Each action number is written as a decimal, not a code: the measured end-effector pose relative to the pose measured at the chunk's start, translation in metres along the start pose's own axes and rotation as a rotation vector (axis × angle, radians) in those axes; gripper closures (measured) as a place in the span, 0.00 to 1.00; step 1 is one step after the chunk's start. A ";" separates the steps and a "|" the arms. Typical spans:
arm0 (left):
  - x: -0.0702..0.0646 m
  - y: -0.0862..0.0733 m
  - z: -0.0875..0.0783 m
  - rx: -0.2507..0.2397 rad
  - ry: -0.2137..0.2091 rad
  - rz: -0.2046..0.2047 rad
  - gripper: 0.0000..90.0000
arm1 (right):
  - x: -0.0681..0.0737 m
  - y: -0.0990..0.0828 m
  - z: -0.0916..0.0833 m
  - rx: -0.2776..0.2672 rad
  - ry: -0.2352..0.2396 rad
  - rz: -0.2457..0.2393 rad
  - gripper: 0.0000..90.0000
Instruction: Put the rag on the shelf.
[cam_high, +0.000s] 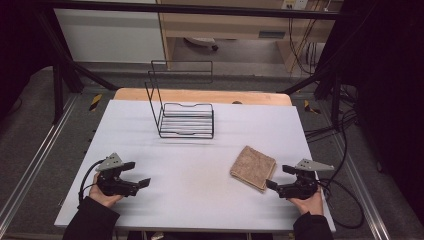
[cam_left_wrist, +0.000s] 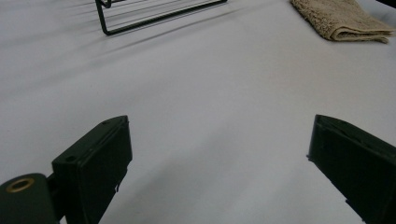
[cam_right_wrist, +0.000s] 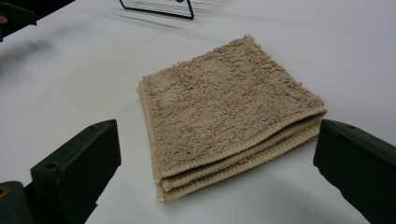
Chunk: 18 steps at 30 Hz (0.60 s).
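Work not yet begun. Right claw (cam_right_wrist: 217, 161) released, jaws wide, the folded towel (cam_right_wrist: 224, 112) lying flat on the counter (cam_high: 190, 185) just ahead of it, untouched. Left claw (cam_left_wrist: 219, 163) released, empty, towel well off. Grasp and lift remain; wire rack (cam_high: 186, 120) stands beyond.

A beige terry towel (cam_right_wrist: 224, 112) lies flat on the white desk (cam_high: 190, 150), folded into a thick square of several layers. Its stitched, stacked edges face the near right side of the desk.
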<state>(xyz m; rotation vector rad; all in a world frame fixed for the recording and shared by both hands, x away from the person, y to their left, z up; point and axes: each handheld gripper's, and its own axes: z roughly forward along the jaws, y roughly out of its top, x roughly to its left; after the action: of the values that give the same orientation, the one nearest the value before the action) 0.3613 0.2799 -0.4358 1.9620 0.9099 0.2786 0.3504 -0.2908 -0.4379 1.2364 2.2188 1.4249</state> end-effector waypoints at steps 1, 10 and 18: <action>0.000 0.000 0.000 0.001 0.000 -0.001 0.06 | 0.000 0.000 0.000 0.001 -0.003 -0.002 0.01; 0.000 0.000 -0.001 -0.001 0.004 -0.005 0.06 | 0.004 0.002 0.001 0.010 -0.013 -0.007 0.02; 0.000 0.000 -0.002 -0.002 0.008 -0.003 0.06 | 0.017 0.008 0.011 0.028 -0.025 -0.030 0.07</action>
<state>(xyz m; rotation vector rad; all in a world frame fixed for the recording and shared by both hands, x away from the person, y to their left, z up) 0.3601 0.2813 -0.4350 1.9589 0.9169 0.2862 0.3501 -0.2696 -0.4324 1.2174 2.2392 1.3646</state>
